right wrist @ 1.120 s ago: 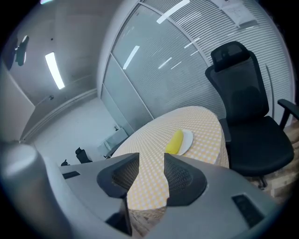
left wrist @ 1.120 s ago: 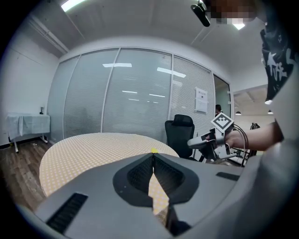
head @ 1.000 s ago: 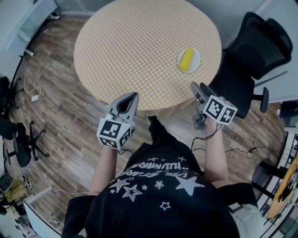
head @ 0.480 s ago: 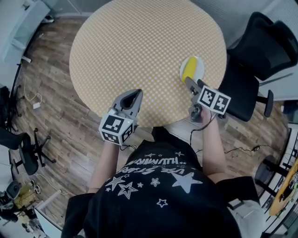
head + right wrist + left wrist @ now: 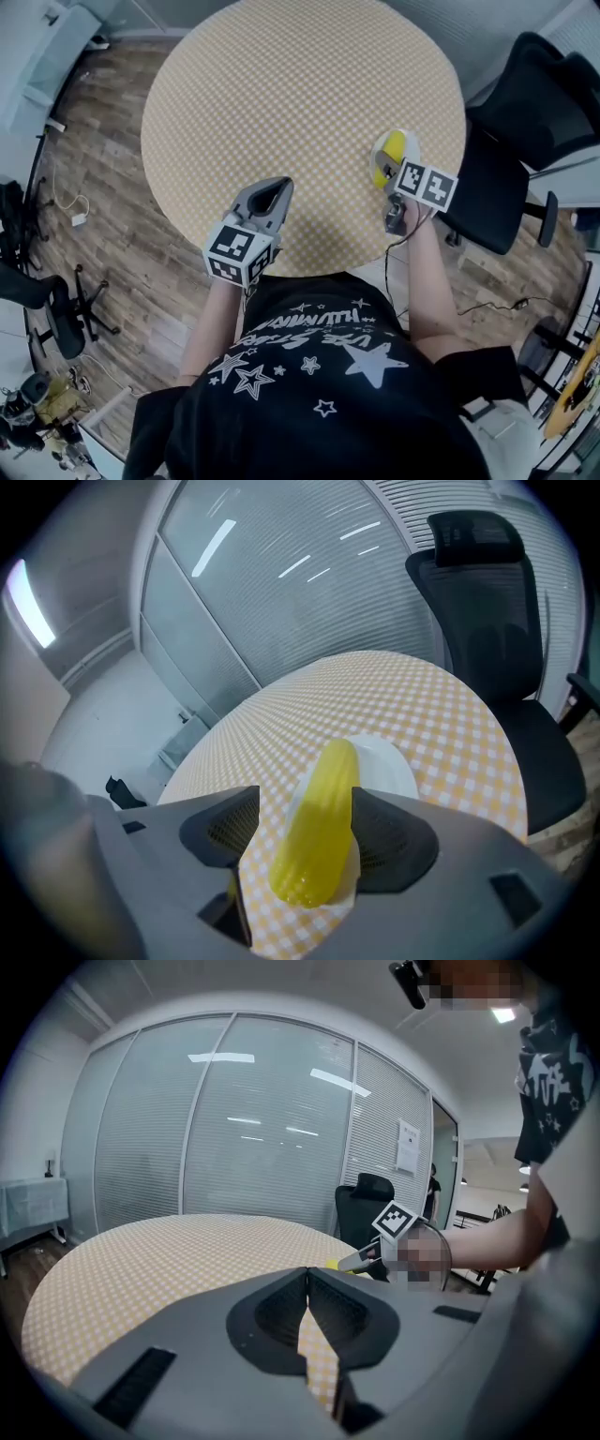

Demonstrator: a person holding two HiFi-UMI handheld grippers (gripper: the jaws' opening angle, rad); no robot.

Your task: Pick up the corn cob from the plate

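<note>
Right gripper (image 5: pixel 307 801) has its two grey jaws wide apart. They have just been opening. The corn cob (image 5: pixel 323 817) sits between them, not squeezed. The left gripper (image 5: pixel 307 1274) is closed with nothing in it. The corn cob is yellow, long and round, with little bumpy rows. It lies on a small, round white plate (image 5: pixel 392 766) near the edge of the round table (image 5: pixel 300 94), which has a yellow checked cloth.

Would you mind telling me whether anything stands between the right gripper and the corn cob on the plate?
Nothing visible does. The right gripper's jaws have just been opening and stand wide, with the corn cob already between them on the white plate; the pads do not seem to press on it yet.
</note>
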